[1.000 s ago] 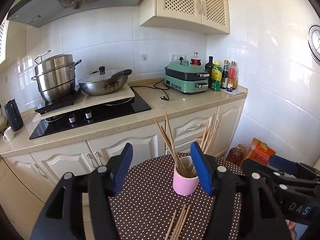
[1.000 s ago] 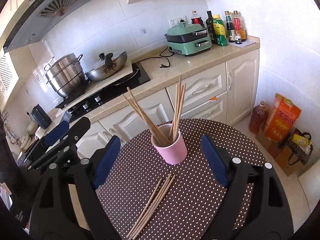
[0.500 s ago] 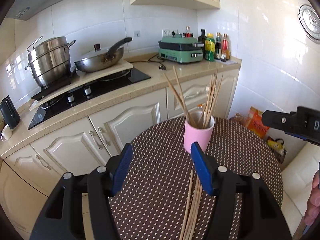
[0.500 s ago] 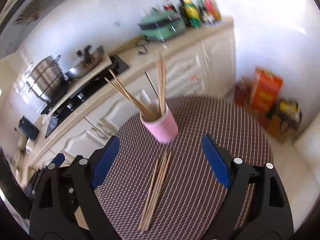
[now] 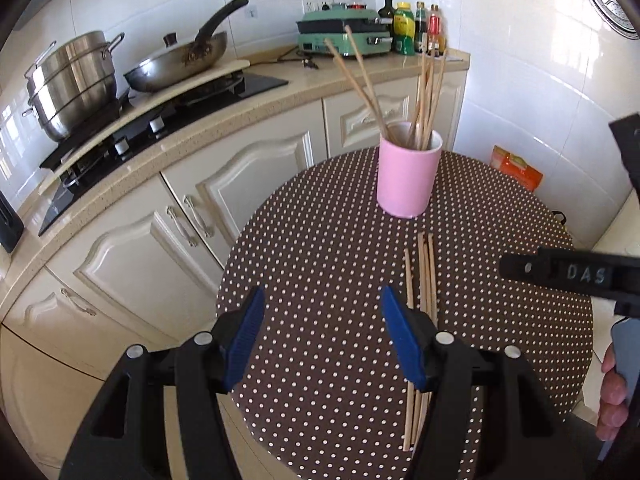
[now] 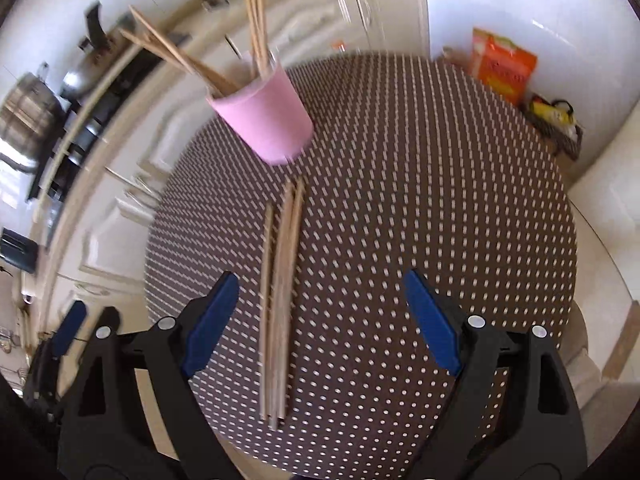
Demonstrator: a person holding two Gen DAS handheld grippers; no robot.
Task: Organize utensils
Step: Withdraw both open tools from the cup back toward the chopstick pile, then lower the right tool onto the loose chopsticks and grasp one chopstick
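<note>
Left gripper (image 5: 322, 322): fingers stood wide apart, holding nothing, above the brown white-dotted round tabletop (image 5: 320, 240).
Loose wooden chopsticks (image 6: 280, 292): lay bundled flat on the tabletop, just short of the cup.
Pink cylindrical cup (image 5: 408, 176): upright, already held several chopsticks.
Right gripper (image 6: 320, 320): fingers wide apart, empty, over the bundle.
Progress: judged partial; the loose bundle remained.
Obscured: right view motion-blurred; chopstick count unclear.
</note>
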